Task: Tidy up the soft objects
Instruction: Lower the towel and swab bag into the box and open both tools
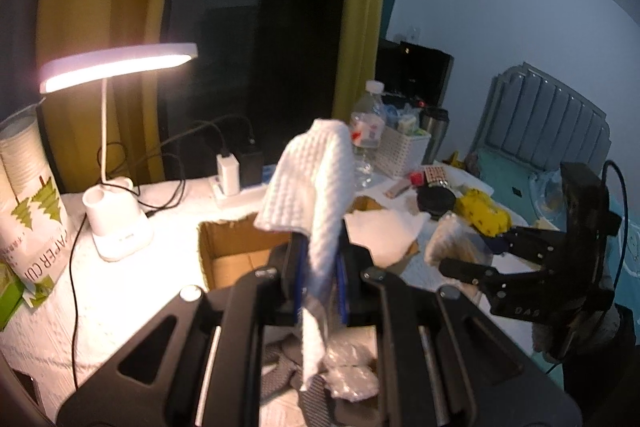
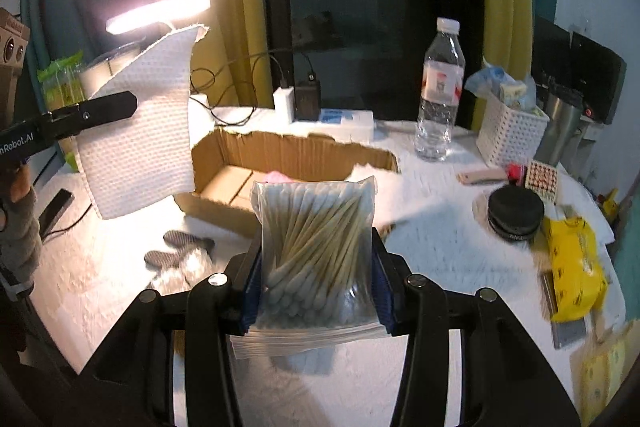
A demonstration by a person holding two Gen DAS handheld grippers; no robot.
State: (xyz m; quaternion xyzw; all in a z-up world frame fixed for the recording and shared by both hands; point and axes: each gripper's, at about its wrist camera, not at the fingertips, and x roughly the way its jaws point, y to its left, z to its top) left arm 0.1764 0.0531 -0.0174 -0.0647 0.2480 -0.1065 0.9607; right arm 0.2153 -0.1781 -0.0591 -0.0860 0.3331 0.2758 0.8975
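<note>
My left gripper [image 1: 318,259] is shut on a white textured cloth [image 1: 316,179] and holds it up above the table; the cloth [image 2: 140,131] also hangs at the left of the right wrist view. My right gripper [image 2: 316,267] is shut on a clear zip bag of cotton swabs [image 2: 316,251], held above the table in front of an open cardboard box [image 2: 288,155]. The box [image 1: 240,251] lies just beyond the left gripper. Something pink [image 2: 276,177] shows inside it. The right gripper [image 1: 472,259] shows at the right of the left wrist view.
A lit desk lamp [image 1: 116,67] stands at the back left. A water bottle [image 2: 440,87], a white basket [image 2: 512,135], a black round case [image 2: 516,211] and a yellow packet [image 2: 576,267] are on the right. Grey insoles [image 2: 176,247] and a clear bag lie near the front left.
</note>
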